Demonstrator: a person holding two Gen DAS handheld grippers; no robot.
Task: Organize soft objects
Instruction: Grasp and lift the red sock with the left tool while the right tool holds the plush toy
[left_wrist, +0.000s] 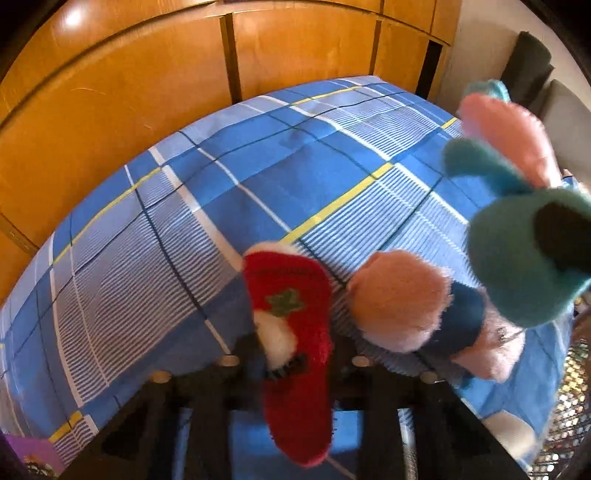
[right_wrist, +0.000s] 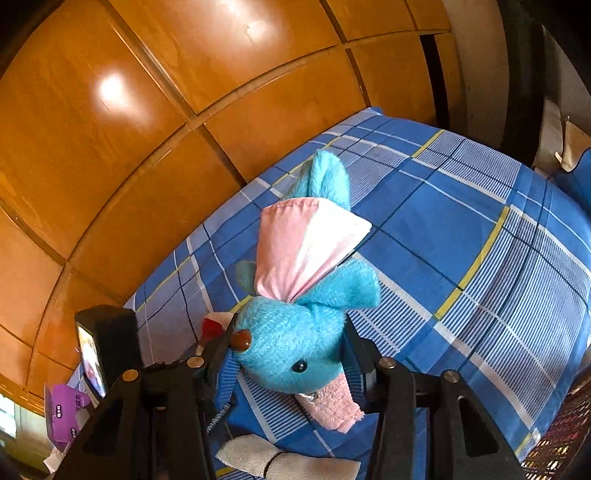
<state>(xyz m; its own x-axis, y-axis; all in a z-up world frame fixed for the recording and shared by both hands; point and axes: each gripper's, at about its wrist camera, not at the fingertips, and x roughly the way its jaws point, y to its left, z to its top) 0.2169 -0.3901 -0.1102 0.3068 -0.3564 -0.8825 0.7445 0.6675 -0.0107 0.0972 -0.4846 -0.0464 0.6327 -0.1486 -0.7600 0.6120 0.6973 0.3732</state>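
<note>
A red fuzzy plush (left_wrist: 291, 295) with a green leaf patch and a white tuft sticks up over the blue checked bedsheet (left_wrist: 184, 206); my left gripper (left_wrist: 295, 363) is shut on its middle. Beside it on the sheet lies a pink and navy plush (left_wrist: 410, 306). My right gripper (right_wrist: 288, 350) is shut on the head of a blue plush animal (right_wrist: 295, 343) that wears a pink and white scarf (right_wrist: 299, 247); its body points away over the sheet (right_wrist: 461, 236). In the left wrist view the same toy shows blurred, teal and pink (left_wrist: 517, 251), at the right.
Orange wooden panels (left_wrist: 110, 92) rise behind the bed. A folded grey cloth (right_wrist: 280, 463) lies near the front edge and a purple box (right_wrist: 64, 413) sits at the lower left. A patterned mat (right_wrist: 554, 454) covers the floor at the right. Dark cushions (left_wrist: 528, 59) stand at the far right.
</note>
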